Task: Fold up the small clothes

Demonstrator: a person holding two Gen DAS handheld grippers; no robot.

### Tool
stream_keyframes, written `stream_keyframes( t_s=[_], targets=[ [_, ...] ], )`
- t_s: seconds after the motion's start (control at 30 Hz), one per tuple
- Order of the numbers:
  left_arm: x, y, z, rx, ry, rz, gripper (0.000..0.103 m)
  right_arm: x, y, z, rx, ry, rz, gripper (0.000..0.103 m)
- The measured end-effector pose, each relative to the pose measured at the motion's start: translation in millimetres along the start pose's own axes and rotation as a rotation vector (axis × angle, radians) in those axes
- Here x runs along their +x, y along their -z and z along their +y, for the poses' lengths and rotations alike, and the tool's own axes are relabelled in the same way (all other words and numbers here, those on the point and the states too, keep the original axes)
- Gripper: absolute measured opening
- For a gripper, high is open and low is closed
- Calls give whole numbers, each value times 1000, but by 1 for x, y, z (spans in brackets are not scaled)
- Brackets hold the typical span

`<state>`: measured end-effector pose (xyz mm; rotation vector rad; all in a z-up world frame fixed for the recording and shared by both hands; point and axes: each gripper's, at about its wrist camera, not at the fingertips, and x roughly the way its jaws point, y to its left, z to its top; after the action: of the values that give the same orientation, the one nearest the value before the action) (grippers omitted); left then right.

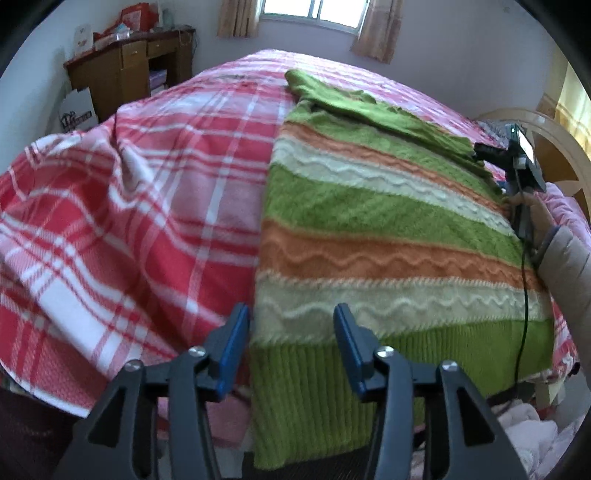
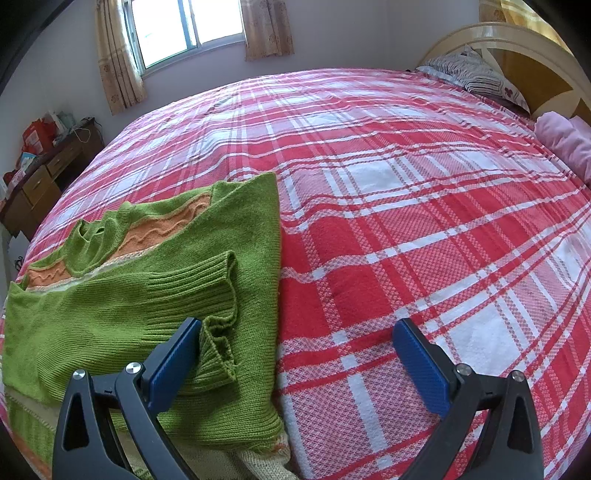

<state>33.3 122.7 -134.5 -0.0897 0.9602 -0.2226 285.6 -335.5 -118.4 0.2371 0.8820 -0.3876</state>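
Note:
A knitted sweater [image 1: 369, 221] with green, orange and cream stripes lies flat on the red plaid bed cover [image 1: 129, 203]. Its ribbed green hem hangs over the near bed edge. My left gripper [image 1: 291, 332] is at the hem's left corner, jaws apart, the knit lying between the blue pads without being pinched. In the right wrist view the sweater [image 2: 147, 295] shows its green sleeve folded across the body. My right gripper [image 2: 295, 354] stands wide open, with its left pad [image 2: 173, 354] beside the ribbed cuff [image 2: 218, 332]. A hand [image 1: 532, 206] holds that gripper at the sweater's far right.
A wooden desk [image 1: 129, 70] with clutter stands against the far wall under a curtained window [image 2: 184, 29]. A striped pillow [image 2: 472, 74], a pink bundle [image 2: 565, 144] and the headboard [image 2: 517, 44] are at the bed's head. A black cable [image 1: 524, 295] hangs down. Pale clothes [image 1: 524, 424] lie below the bed edge.

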Motion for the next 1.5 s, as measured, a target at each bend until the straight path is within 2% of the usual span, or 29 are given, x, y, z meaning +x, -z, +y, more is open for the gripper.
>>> stream_keyframes(
  t_s=[0.1, 0.17, 0.23, 0.3, 0.4, 0.5, 0.67, 0.83, 0.97, 1.03, 1.07, 1.1, 1.13, 1.17, 1.2, 1.3, 1.4, 1.5],
  targets=[
    [7, 7, 4, -38, 80, 52, 48, 1, -2, -2, -10, -16, 18, 102],
    [5, 12, 2, -34, 89, 51, 45, -2, -2, -4, -34, -41, 34, 102],
    [5, 13, -1, -12, 68, 53, 33, -14, 5, -9, -32, -56, 21, 102],
    [5, 13, 0, -18, 71, 60, 14, -28, 12, -17, -10, -78, -9, 102],
    [0, 8, -1, -29, 104, 64, 9, -60, 26, -31, -10, -109, -75, 102],
    [-9, -8, -17, -8, 163, 40, 8, -95, 34, -42, -55, -93, -151, 102],
    [-9, -40, -53, 101, 187, -3, 8, -139, 41, -58, -106, -103, -212, 102],
    [20, -67, -86, 208, 179, 0, 8, -161, 61, -74, -131, -111, -204, 102],
    [50, -83, -97, 213, 181, 55, 8, -171, 89, -84, -149, -102, -173, 102],
    [57, -92, -103, 226, 189, 67, 13, -173, 104, -89, -156, -106, -145, 102],
    [58, -98, -107, 239, 191, 74, 19, -172, 110, -91, -157, -106, -129, 102],
    [58, -102, -109, 249, 199, 84, 34, -170, 116, -91, -156, -106, -109, 102],
    [57, -109, -110, 255, 209, 95, 44, -166, 123, -92, -151, -111, -93, 102],
    [56, -113, -110, 256, 210, 92, 61, -164, 128, -93, -148, -111, -89, 102],
    [50, -119, -108, 264, 206, 66, 65, -159, 133, -92, -149, -97, -79, 102],
    [34, -129, -102, 313, 201, 20, 65, -148, 142, -91, -143, -94, -60, 102],
    [18, -130, -95, 404, 208, -12, 65, -131, 146, -91, -112, -125, -4, 102],
    [13, -121, -103, 550, 232, 1, 65, -127, 150, -86, -153, -92, -17, 102]
  ],
)
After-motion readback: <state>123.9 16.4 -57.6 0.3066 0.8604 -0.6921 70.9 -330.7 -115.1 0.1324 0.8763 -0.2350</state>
